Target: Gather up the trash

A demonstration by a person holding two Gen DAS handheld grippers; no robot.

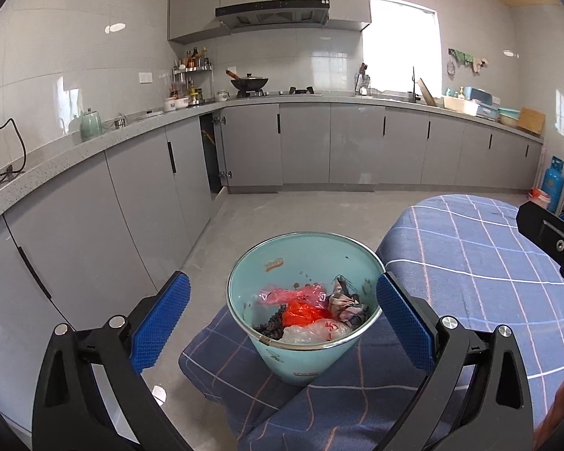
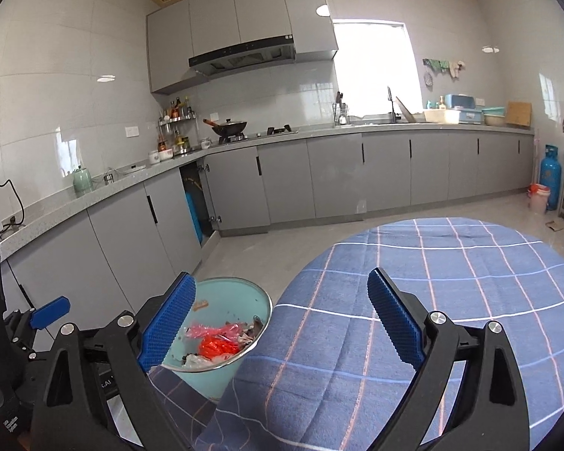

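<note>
A light blue bucket (image 1: 308, 357) stands on the floor against the hanging edge of the blue checked tablecloth (image 1: 470, 255). Inside it lie pink and red plastic scraps (image 1: 300, 306), a crumpled cloth-like wad (image 1: 347, 302), a clear bag and dark bits. My left gripper (image 1: 282, 314) hangs above the bucket, wide open, nothing between its blue pads. My right gripper (image 2: 282, 319) is open too, over the table edge, with the bucket (image 2: 222, 323) just left of it. Nothing is held. The left gripper's finger (image 2: 50, 312) shows at the right wrist view's left edge.
Grey L-shaped kitchen cabinets (image 1: 304, 143) line the far and left walls, one door ajar (image 1: 210, 154). A wok (image 1: 250, 82) sits on the stove. A blue gas cylinder (image 2: 549, 176) and a small bin (image 2: 537, 197) stand at far right. Bare grey floor (image 1: 282, 210) lies between.
</note>
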